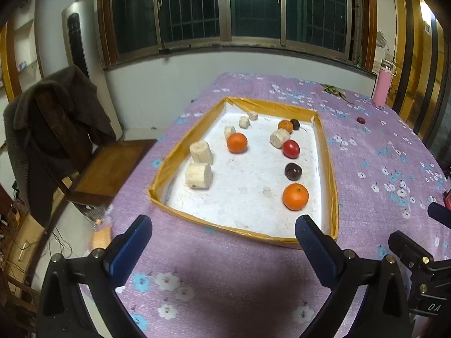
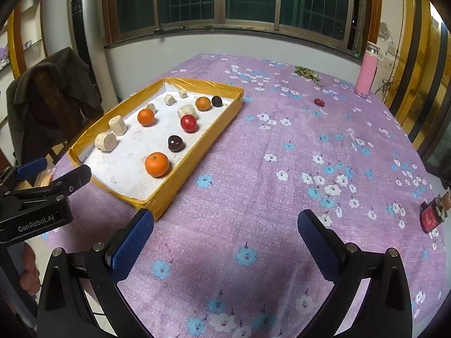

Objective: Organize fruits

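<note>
Ten-odd pieces lie in the tray [image 1: 327,152], a shallow white-floored box with a yellow taped rim, set on the bench [image 2: 253,169] under a purple flowered cloth. Sorting looks partly done, judged from the layout: the pale cut cylinders [image 1: 198,176] run in a line up the tray's 9 o'clock side, while round fruit sits toward the 3 o'clock side. That split suggests grouping by kind.

Round fruit, near to far in the left wrist view: large orange [image 1: 295,196], glossy and with a dimpled stem end; dark plum-like fruit [image 1: 293,171]; red fruit [image 1: 291,149], smooth and shiny; a small orange [image 1: 285,125] touching or just beside a small dark fruit [image 1: 295,124]. One more orange [image 1: 237,142] sits mid-tray, near the cylinder line. One pale cylinder [image 1: 279,138] is out of line, just beside the red fruit.

One small red fruit [image 2: 319,102] lies outside the tray, on the cloth at about 1 o'clock in the right wrist view, well apart from the rest; kind uncertain at this size. Likely the next item to bring in.

Left tongs [image 1: 222,242]: spread wide, nothing between them, hovering short of the tray's near rim. Right tongs [image 2: 225,239]: also wide and empty, over bare cloth, facing the stray fruit.

Periphery: pink bottle [image 2: 366,76] at far edge, green scraps [image 2: 307,73], red object [image 2: 431,215] at 3 o'clock.
</note>
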The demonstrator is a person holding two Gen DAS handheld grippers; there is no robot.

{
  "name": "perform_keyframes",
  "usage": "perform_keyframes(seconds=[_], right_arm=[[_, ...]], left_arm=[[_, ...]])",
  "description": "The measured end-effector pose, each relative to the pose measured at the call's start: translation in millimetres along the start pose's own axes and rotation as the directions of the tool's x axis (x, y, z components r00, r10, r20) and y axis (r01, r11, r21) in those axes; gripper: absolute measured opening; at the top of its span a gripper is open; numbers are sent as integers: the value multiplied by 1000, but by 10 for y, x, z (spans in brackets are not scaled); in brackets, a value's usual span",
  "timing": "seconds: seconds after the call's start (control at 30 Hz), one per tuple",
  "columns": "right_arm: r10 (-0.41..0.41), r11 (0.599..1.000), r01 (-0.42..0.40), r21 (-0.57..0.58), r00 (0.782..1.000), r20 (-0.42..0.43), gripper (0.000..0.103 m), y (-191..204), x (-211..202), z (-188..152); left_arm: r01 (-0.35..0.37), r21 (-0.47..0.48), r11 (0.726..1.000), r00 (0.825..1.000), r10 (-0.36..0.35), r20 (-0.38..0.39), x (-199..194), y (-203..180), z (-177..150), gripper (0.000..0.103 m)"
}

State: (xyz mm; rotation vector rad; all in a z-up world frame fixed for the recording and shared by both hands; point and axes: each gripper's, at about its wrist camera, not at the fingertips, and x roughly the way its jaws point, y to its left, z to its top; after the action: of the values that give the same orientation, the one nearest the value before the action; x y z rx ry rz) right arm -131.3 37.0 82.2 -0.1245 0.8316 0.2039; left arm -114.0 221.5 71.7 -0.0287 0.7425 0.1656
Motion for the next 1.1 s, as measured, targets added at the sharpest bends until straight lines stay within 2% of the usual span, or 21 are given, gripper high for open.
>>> perform_keyframes(seconds=[0.27,0.43,0.67,1.1], right_arm=[[-25,1000,26,-12,999,26,103,45,-48,-23],[-36,999,36,1,999,19,103,12,-36,-54],[-40,999,41,22,999,-7,103,-50,14,-95],[-38,998,39,40,999,-25,103,-133,51,-111]], left_arm=[[-41,16,999,999,41,27,-52,-15,14,103],[19,-27,999,1000,-19,6,-55,33,3,103],[11,-24,1000,1000,-11,25,-91,26,-3,103],[14,4,1000,1000,-14,14,-80,-36,6,103]])
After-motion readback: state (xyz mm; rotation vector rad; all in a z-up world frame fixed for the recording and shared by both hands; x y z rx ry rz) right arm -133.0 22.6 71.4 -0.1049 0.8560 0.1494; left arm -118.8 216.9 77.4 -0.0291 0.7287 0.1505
